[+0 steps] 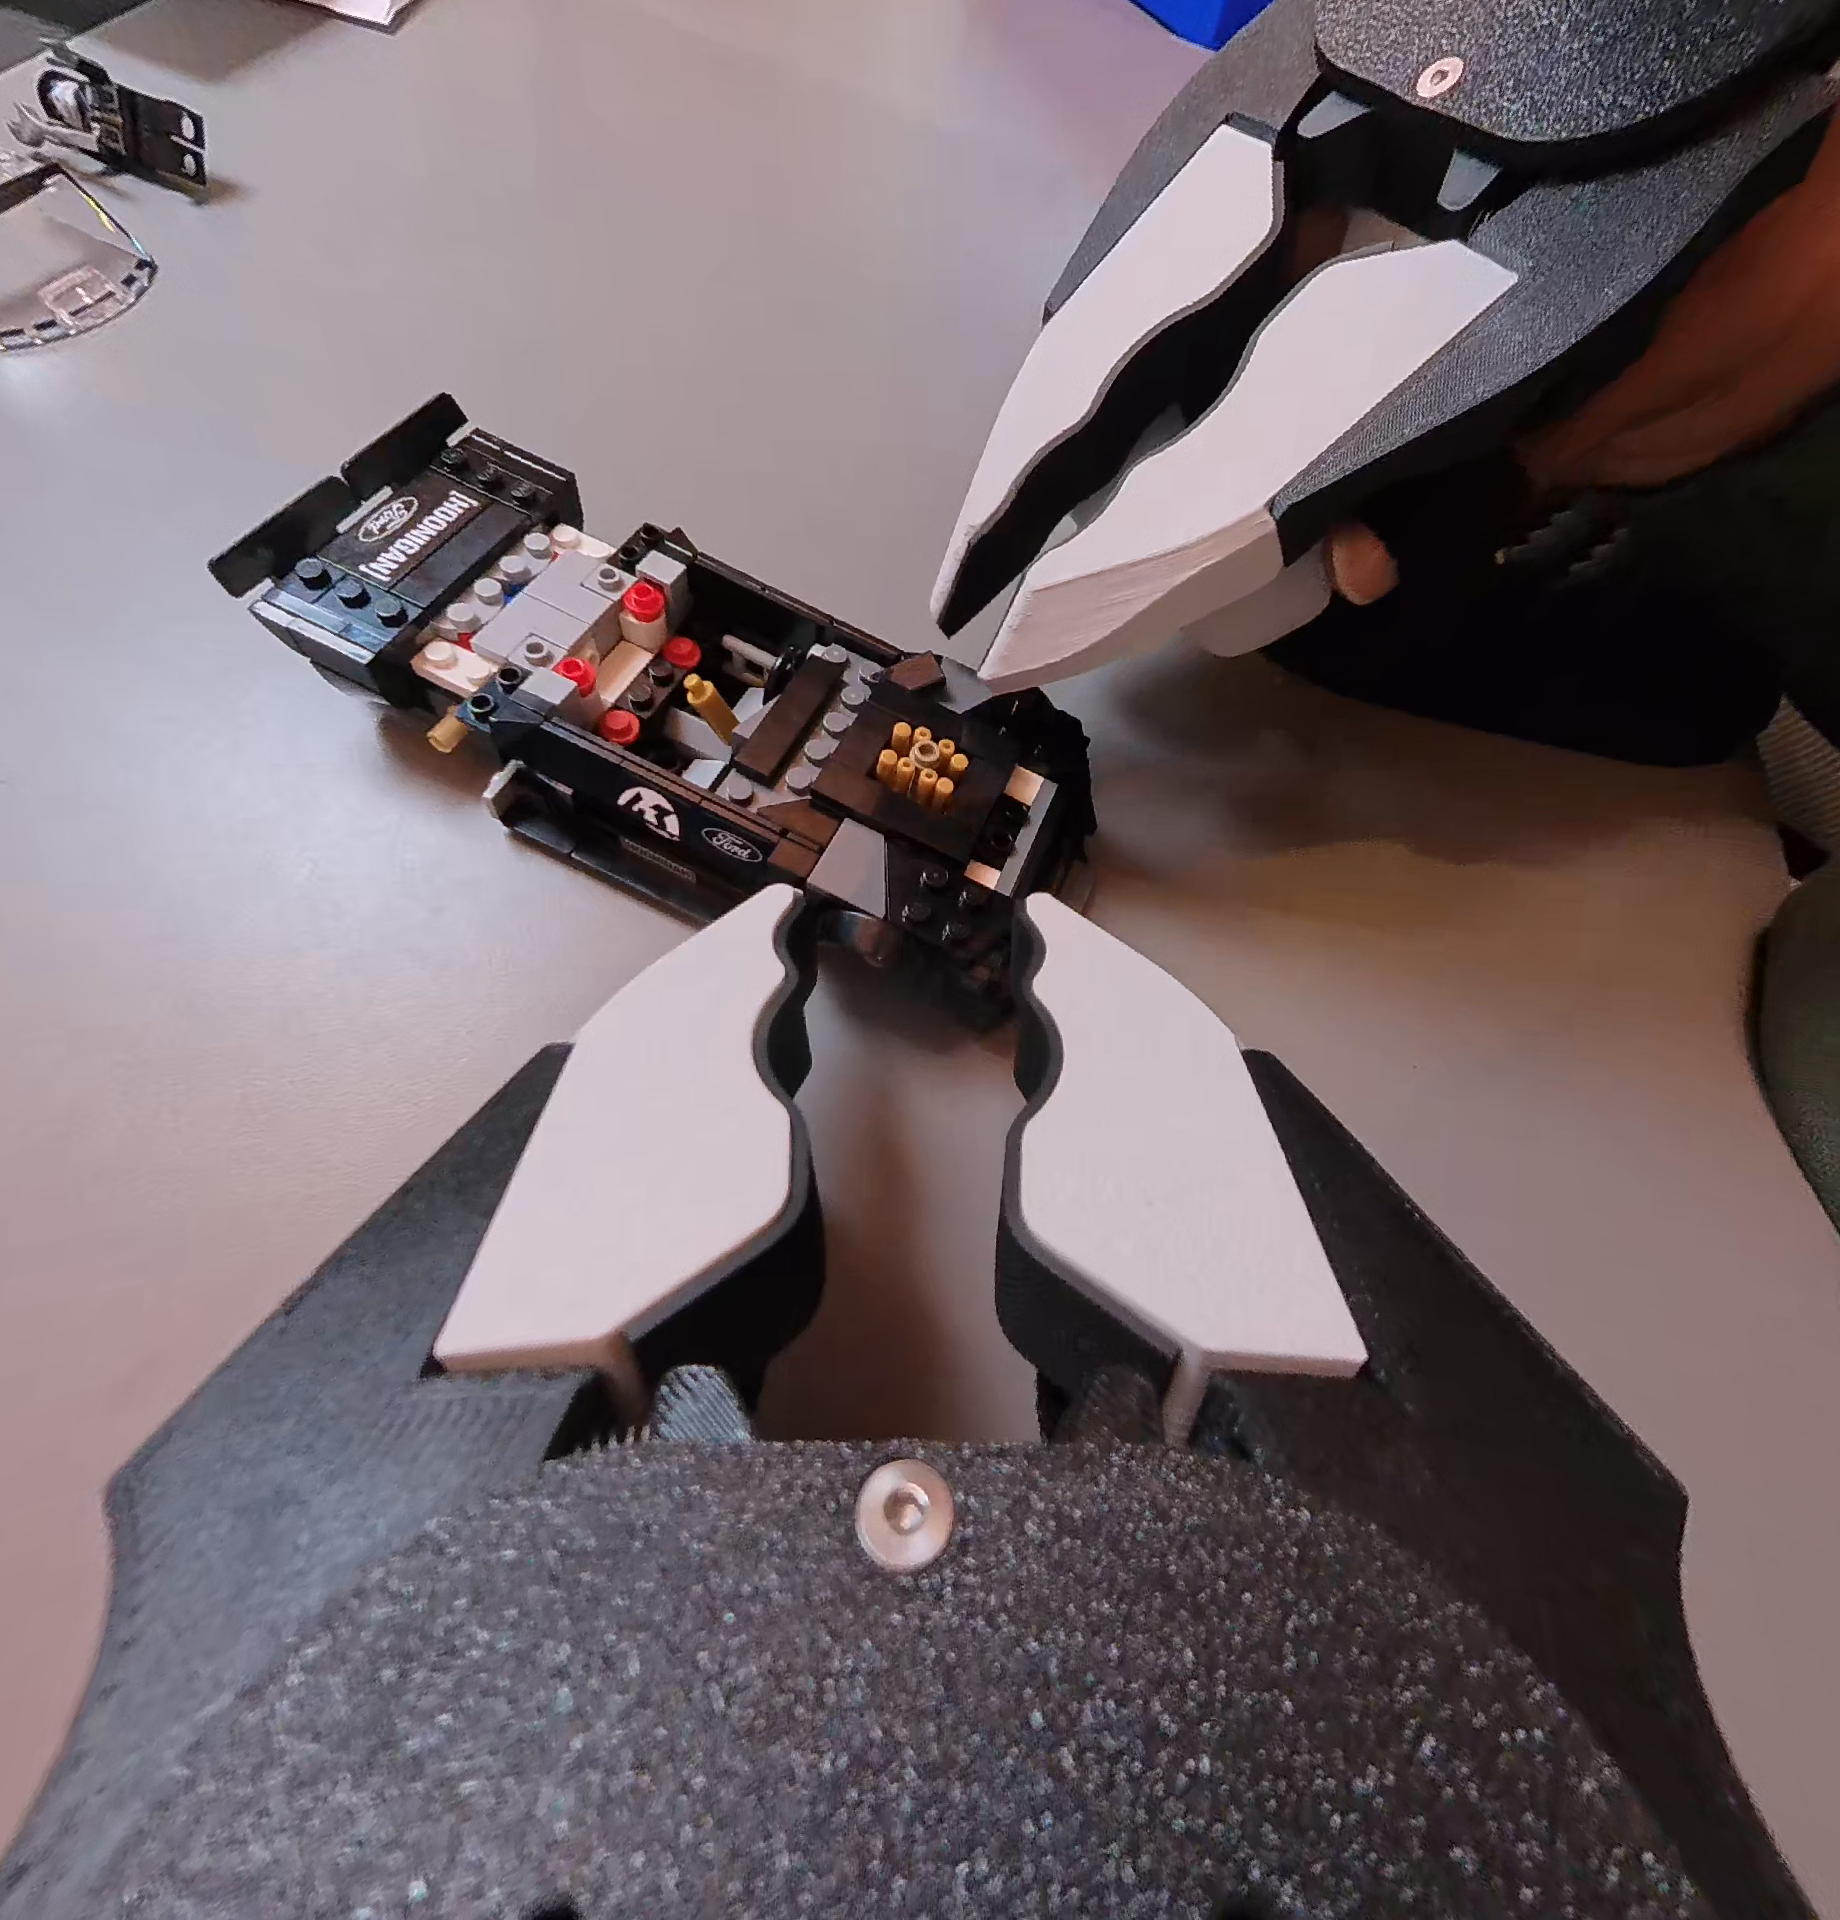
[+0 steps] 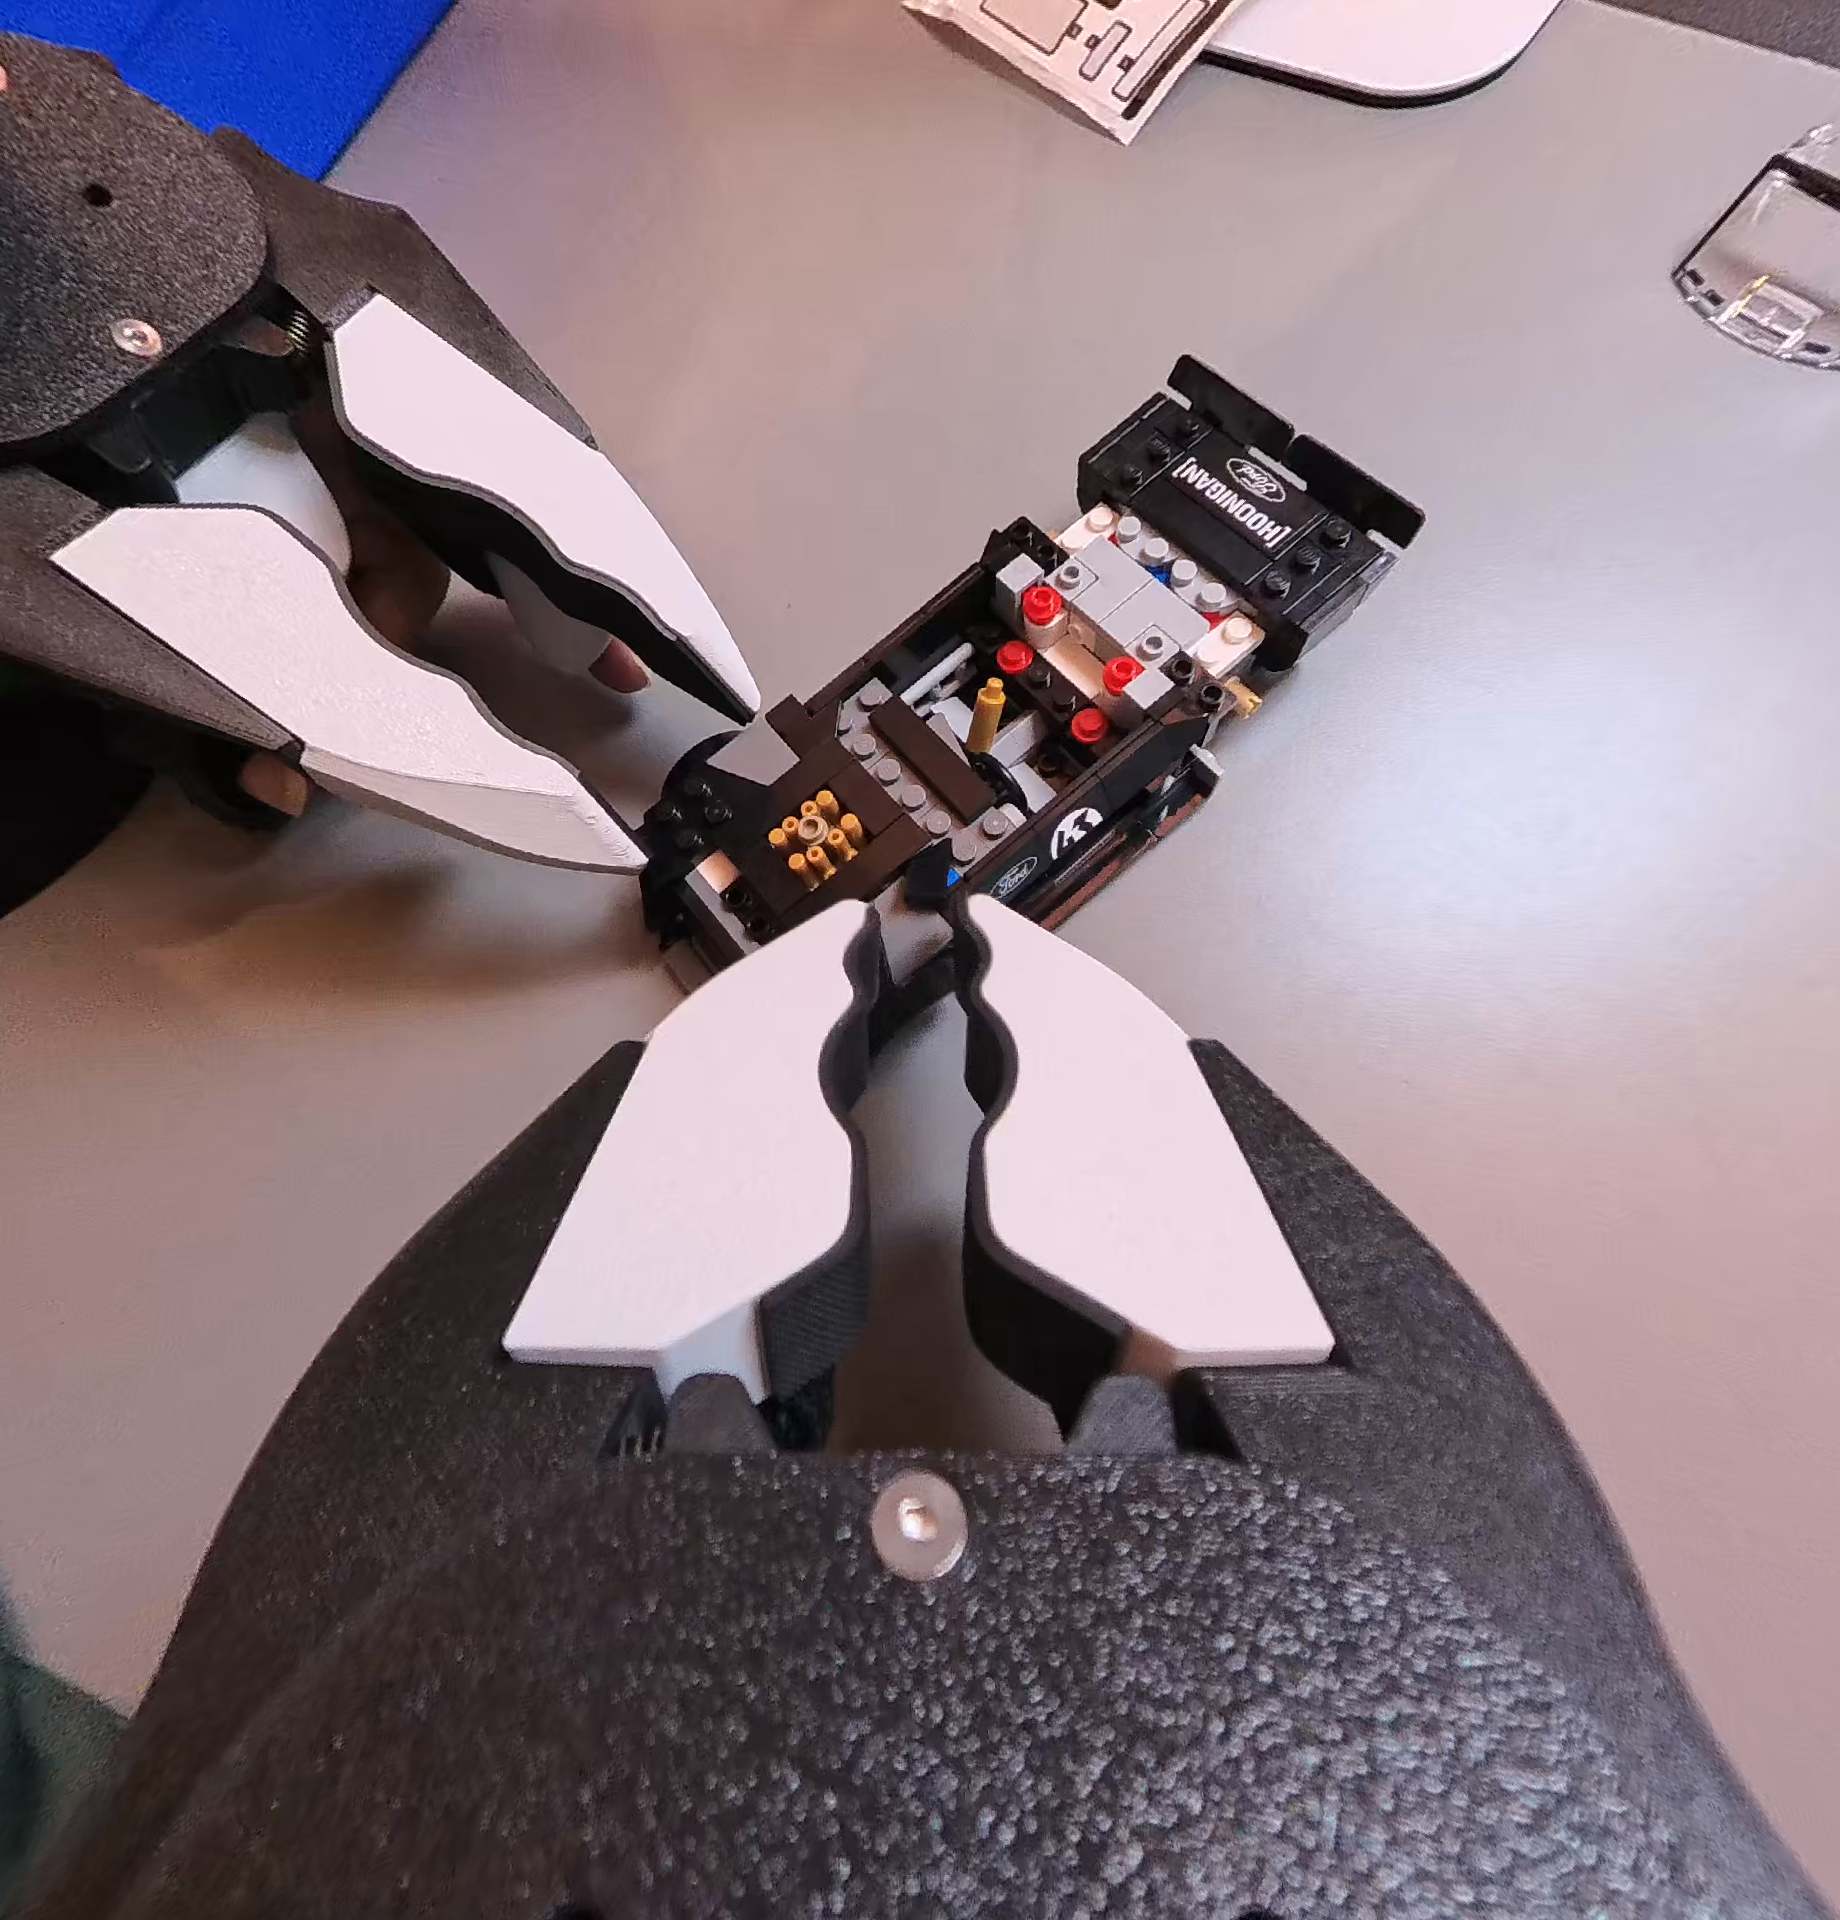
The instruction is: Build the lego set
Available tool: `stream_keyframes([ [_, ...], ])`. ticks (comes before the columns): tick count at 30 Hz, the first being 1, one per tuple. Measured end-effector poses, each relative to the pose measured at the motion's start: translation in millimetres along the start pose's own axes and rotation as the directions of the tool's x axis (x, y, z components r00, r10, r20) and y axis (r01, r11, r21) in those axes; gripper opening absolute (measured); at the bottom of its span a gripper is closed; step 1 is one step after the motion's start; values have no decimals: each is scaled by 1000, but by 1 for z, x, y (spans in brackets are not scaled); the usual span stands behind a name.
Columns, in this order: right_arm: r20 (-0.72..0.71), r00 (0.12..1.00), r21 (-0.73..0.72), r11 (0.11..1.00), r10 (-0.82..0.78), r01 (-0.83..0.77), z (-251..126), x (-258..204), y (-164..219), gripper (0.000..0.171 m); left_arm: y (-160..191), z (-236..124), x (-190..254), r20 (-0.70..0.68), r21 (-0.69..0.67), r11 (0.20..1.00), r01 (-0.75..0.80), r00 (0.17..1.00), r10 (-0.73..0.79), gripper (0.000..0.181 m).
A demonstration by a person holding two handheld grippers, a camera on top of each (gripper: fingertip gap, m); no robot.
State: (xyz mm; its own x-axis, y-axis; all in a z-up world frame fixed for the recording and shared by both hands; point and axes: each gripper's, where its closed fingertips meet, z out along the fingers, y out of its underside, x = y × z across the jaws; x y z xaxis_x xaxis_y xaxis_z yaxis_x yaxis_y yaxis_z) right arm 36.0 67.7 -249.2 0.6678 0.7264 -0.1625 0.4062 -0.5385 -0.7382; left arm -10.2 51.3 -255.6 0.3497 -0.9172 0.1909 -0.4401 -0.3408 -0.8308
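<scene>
While the half-built lego car (image 1: 625, 665) lies on the grey worktop (image 1: 687, 260), we have both tools at its front end. Our left tool (image 1: 905, 914) is spread wide, with one fingertip on each side of the car's black nose. In the right wrist view both tips touch the bricks, so it grips the car across its width. Our right tool (image 2: 911, 914) comes in from the other side, its fingers set narrow with only a slim gap between them. Its tips sit at the front corner of the car, right by a small black wedge (image 1: 921, 670) and a grey sloped brick (image 2: 905, 940). We cannot tell whether it pinches anything there.

On the car's hood a cluster of gold pins (image 1: 921, 769) stands upright. Behind it the cabin is open, showing red studs (image 1: 641, 597) and light grey bricks. A black panel with white lettering (image 1: 417, 545) covers the rear.

Well apart from the car lie a clear curved windscreen piece (image 1: 54, 281) and a small black assembly (image 1: 126, 125). A printed sheet (image 2: 1092, 52) rests near the far edge.
</scene>
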Motion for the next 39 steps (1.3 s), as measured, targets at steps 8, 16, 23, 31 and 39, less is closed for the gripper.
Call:
stream_keyframes([
  [8, 26, 999, 13, 1000, 27, -27, 5, -1, -2, 11, 1, 0, 0, -3, -4, 1000, -3, 1000, 3, 35],
  [16, 104, 994, 23, 999, 25, -27, 1, -9, -5, 8, 1, 0, 0, -1, -5, 1000, -6, 1000, 6, 35],
  [23, 108, 989, 15, 994, -106, 105, -1, 0, -7, 8, 1, -1, -1, -2, -6, 1000, -8, 1000, 8, 35],
  [31, 158, 948, -25, 958, -278, 286, 6, -5, -6, 0, 2, -1, -1, 0, -8, 1000, -12, 1000, 12, 35],
  [39, 166, 946, -66, 954, -278, 292, 8, -3, -3, 0, 2, -2, -1, 3, -9, 1000, -19, 1000, 19, 35],
])
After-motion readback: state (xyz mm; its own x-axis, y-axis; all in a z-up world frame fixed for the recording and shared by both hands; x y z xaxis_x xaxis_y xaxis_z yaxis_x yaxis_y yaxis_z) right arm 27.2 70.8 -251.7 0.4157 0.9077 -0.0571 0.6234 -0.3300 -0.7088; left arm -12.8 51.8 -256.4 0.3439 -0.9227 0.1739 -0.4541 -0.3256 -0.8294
